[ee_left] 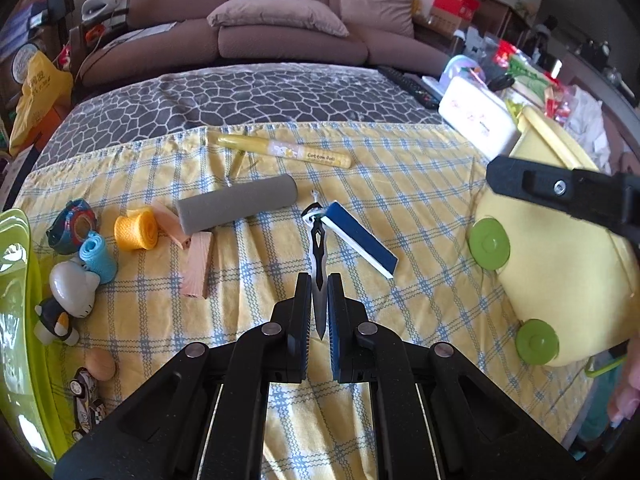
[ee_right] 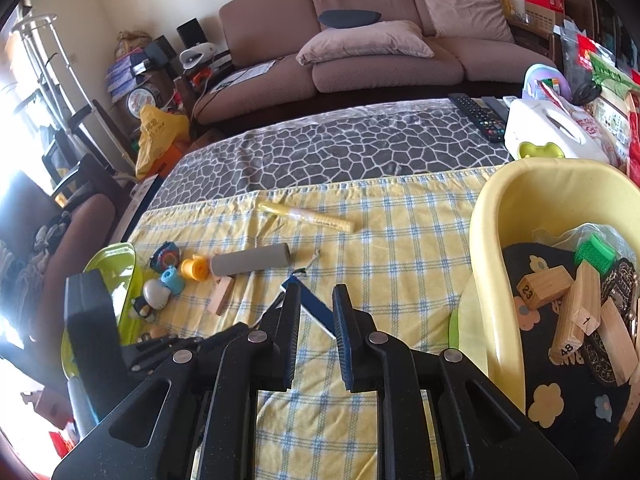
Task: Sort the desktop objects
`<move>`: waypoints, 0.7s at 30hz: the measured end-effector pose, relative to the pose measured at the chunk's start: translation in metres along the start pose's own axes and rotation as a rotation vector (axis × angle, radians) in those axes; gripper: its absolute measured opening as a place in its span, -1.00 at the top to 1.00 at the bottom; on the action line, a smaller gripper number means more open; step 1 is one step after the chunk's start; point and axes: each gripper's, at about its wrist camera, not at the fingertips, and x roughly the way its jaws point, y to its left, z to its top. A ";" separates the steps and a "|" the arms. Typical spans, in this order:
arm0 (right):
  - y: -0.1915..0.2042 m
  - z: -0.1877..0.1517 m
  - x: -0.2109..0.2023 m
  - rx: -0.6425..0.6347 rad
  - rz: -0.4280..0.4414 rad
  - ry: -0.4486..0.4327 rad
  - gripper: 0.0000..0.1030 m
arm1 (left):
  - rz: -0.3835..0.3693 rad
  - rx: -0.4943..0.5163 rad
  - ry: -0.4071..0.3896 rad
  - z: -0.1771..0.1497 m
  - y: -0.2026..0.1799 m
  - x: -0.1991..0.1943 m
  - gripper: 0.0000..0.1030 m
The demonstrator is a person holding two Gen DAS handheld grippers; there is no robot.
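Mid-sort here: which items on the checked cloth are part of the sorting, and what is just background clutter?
Job: small knife gripped by left gripper; grey foam roller; yellow pen; wooden blocks; tape rolls; yellow basin; green tray.
Lying about: sofa; remote; white box.

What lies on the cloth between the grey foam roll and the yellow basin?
In the left wrist view, a blue and white block lies between the grey foam roll and the yellow basin; otherwise bare checked cloth.

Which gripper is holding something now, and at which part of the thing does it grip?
The left gripper holds the small knife, its fingers shut on the blade end. The right gripper holds nothing.
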 end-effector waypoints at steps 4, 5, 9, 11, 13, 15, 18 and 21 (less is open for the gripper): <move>0.001 -0.003 0.013 -0.001 -0.009 0.033 0.66 | -0.007 -0.018 -0.023 0.003 0.012 -0.017 0.86; 0.002 -0.004 0.017 -0.007 -0.016 0.041 0.66 | -0.006 -0.021 -0.026 0.003 0.014 -0.021 0.86; 0.007 -0.008 0.037 -0.032 -0.029 0.085 0.55 | -0.011 -0.030 -0.020 0.000 0.024 -0.028 0.86; 0.012 -0.012 0.049 -0.069 -0.068 0.108 0.52 | -0.011 -0.030 -0.007 -0.002 0.028 -0.028 0.86; 0.016 -0.016 0.061 -0.100 -0.097 0.128 0.52 | -0.015 -0.030 0.010 -0.005 0.032 -0.027 0.86; 0.017 -0.020 0.072 -0.118 -0.109 0.144 0.50 | -0.020 -0.025 0.021 -0.007 0.035 -0.027 0.86; 0.015 -0.025 0.091 -0.119 -0.122 0.179 0.34 | -0.026 -0.013 0.036 -0.010 0.038 -0.027 0.86; 0.014 -0.031 0.107 -0.123 -0.135 0.207 0.27 | -0.038 -0.013 0.053 -0.012 0.042 -0.025 0.86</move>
